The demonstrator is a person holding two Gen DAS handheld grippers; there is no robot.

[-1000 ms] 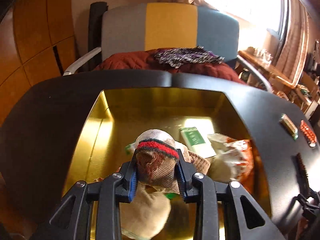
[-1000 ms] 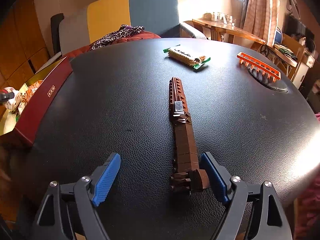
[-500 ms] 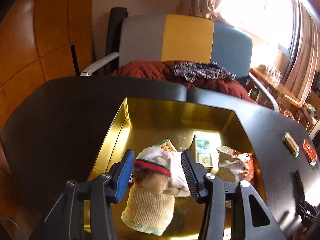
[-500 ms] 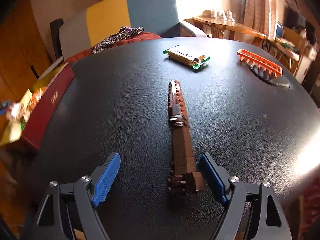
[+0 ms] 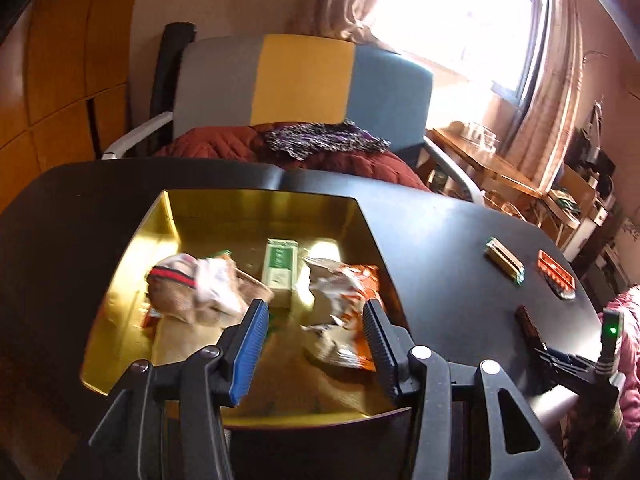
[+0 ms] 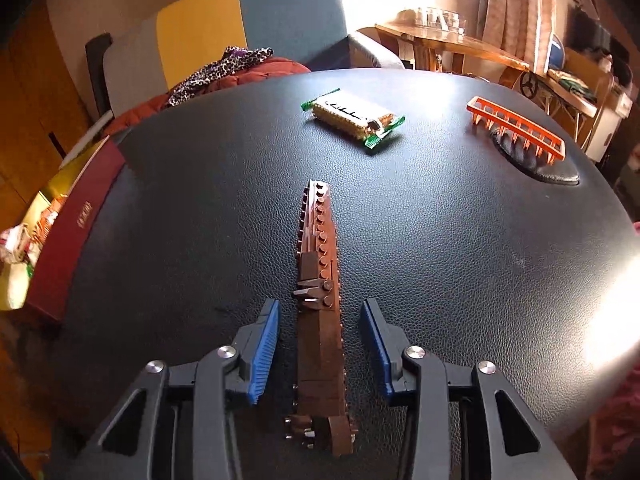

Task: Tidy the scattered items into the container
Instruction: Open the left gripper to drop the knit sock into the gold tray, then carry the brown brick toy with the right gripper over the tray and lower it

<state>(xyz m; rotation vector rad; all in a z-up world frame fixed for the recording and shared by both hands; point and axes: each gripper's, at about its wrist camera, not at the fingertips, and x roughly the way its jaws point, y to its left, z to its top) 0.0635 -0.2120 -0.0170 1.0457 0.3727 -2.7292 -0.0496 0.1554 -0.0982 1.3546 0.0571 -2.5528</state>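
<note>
Lengthwise — studded brown brick strip [image 6: 320,312]

The black leather-textured table [image 6: 460,264] carried a long brown brick-built piece [image 6: 320,280] lying lengthwise between the right claw's [image 6: 316,344] blue pads. Ahead of that claw lay a green-ended wrapped snack bar [image 6: 354,117], and ahead to its right an orange plastic rack [image 6: 516,128]. The gold-lined container [image 5: 172,216] with dark red outer walls sat far to its left.
</note>
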